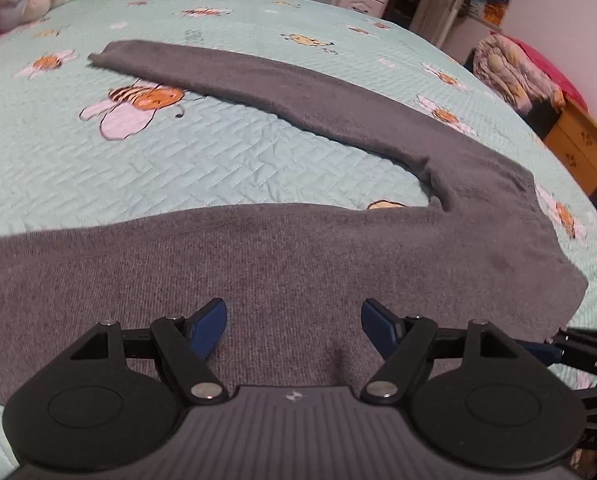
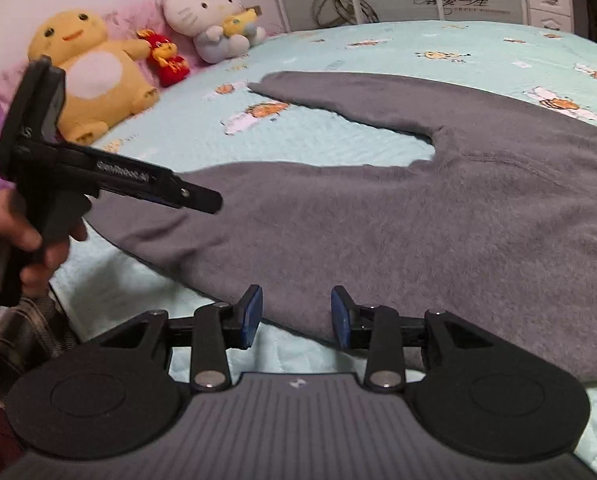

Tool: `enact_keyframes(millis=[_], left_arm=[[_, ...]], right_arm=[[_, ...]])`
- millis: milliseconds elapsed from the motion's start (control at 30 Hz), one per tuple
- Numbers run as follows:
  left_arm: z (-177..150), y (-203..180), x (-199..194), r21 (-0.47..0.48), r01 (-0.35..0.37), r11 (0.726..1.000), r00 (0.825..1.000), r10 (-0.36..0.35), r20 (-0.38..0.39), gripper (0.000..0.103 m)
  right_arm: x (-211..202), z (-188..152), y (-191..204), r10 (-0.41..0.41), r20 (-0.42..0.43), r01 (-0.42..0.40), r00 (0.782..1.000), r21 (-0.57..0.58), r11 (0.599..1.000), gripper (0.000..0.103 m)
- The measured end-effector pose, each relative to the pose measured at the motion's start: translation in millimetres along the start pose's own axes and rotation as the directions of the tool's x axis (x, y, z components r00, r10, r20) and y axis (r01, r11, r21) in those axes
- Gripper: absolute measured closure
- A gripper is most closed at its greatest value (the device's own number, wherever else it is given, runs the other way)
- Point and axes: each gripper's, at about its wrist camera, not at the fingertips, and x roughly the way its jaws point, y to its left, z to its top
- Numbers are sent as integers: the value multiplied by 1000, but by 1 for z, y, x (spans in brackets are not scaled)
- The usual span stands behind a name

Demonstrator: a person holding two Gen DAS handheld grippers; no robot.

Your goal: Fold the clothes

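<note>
Between folds: gray sweater [image 1: 298, 248] flat on bed [image 1: 218, 152] just ahead of and under both tools, one sleeve [image 1: 234, 76] stretched far ahead. Left tool [image 1: 294, 320] spread wide, empty; right tool [image 2: 296, 312] part-open at near hem, nothing pinched. Next probably: pinch sleeve or side edge, carry across body.

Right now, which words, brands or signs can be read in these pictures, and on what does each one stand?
"GenRobot.AI": white print, slightly blurred, on the side of the left gripper.
Script with red hearts on the wardrobe door: decorative, too blurred to read.
Raised letters on the right gripper: too dark to read.
</note>
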Motion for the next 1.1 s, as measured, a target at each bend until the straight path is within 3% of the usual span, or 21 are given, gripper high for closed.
enact_keyframes(millis=[133, 233, 333, 433, 600, 767, 833, 900, 933, 967, 1000, 1100], left_arm=[[6, 11, 4, -55, 3, 999, 1000, -2, 11, 26], [25, 3, 12, 11, 43, 999, 999, -43, 27, 26], [52, -3, 27, 73, 141, 987, 989, -143, 27, 26], [76, 2, 48, 129, 261, 957, 965, -264, 3, 26], [99, 0, 87, 232, 360, 904, 931, -330, -159, 26], [101, -6, 110, 264, 450, 853, 880, -373, -294, 28], [100, -5, 115, 248, 482, 840, 859, -398, -322, 34], [98, -5, 116, 251, 506, 825, 844, -415, -341, 50], [98, -5, 116, 253, 508, 823, 843, -414, -344, 58], [98, -5, 116, 253, 501, 828, 847, -410, -338, 78], [99, -4, 115, 251, 497, 831, 851, -409, -329, 88], [99, -7, 105, 276, 502, 820, 856, -424, -296, 93]], right_arm=[[-2, 9, -9, -27, 59, 24, 998, 51, 998, 65], [6, 24, -15, -25, 83, 20, 996, 60, 998, 65], [19, 38, -21, -9, 80, 6, 997, 42, 999, 65], [32, 49, -26, 13, 54, -13, 998, -7, 1000, 65], [45, 67, -47, 110, -20, -111, 994, -60, 992, 65], [61, 93, -69, 210, -107, -219, 972, -89, 972, 65], [69, 104, -75, 233, -145, -250, 962, -110, 962, 65], [79, 113, -80, 245, -188, -274, 951, -148, 950, 64], [84, 116, -81, 244, -210, -282, 947, -171, 944, 64], [89, 120, -81, 239, -231, -285, 943, -196, 938, 64], [94, 122, -81, 233, -250, -289, 940, -219, 932, 64], [105, 131, -82, 239, -284, -314, 929, -260, 913, 64]])
